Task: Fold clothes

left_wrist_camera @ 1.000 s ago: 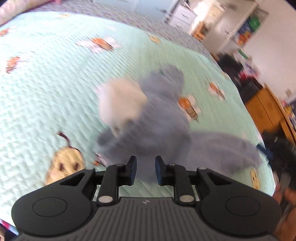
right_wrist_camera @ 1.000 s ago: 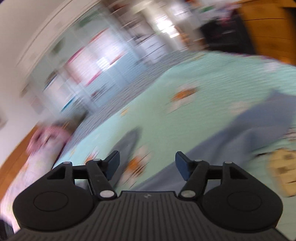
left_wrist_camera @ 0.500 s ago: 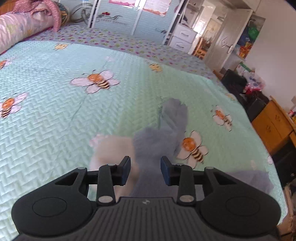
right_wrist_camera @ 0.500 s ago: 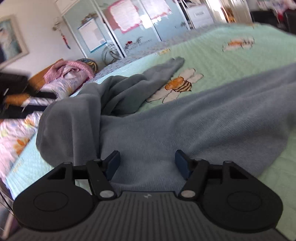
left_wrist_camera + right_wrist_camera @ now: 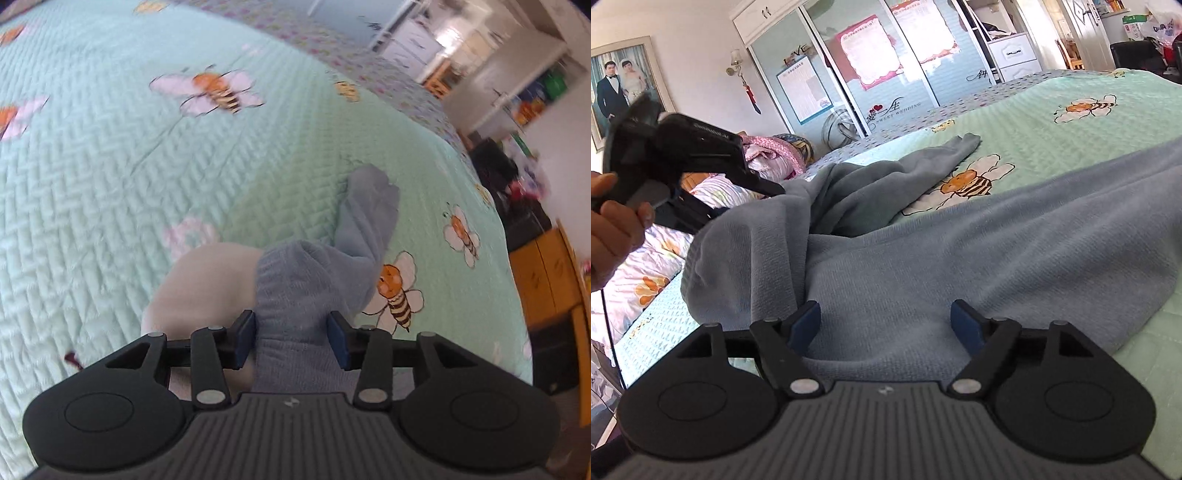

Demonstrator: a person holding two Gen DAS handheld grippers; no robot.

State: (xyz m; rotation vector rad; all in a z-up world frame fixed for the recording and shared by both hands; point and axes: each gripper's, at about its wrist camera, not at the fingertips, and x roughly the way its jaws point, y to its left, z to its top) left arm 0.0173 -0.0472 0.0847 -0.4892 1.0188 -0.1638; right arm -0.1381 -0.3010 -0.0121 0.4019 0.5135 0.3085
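Observation:
A blue-grey garment (image 5: 960, 251) lies crumpled across the mint bee-print bedspread (image 5: 1071, 129), one sleeve reaching toward the far side. In the left wrist view a raised fold of the garment (image 5: 306, 273) fills the gap of my left gripper (image 5: 291, 332), whose jaws are opening. A pale patch of cloth (image 5: 207, 280) shows just left of that fold. The right wrist view shows the left gripper (image 5: 751, 201) held by a hand (image 5: 613, 229) at the garment's bunched left end. My right gripper (image 5: 884, 321) hovers low over the garment's near edge, jaws opening, gripping nothing.
Flowered bedding (image 5: 646, 277) and a pink bundle (image 5: 768, 151) lie beyond the bed's left side. Mirrored wardrobe doors (image 5: 886, 74) stand behind the bed. A wooden cabinet (image 5: 546, 280) and dark clutter sit past the bed's right edge. Much of the bedspread (image 5: 110, 184) is bare.
The left jaws have widened and the garment's fold now sits between them. The right gripper dropped from a high, blurred view to just over the garment, then spread its jaws wider.

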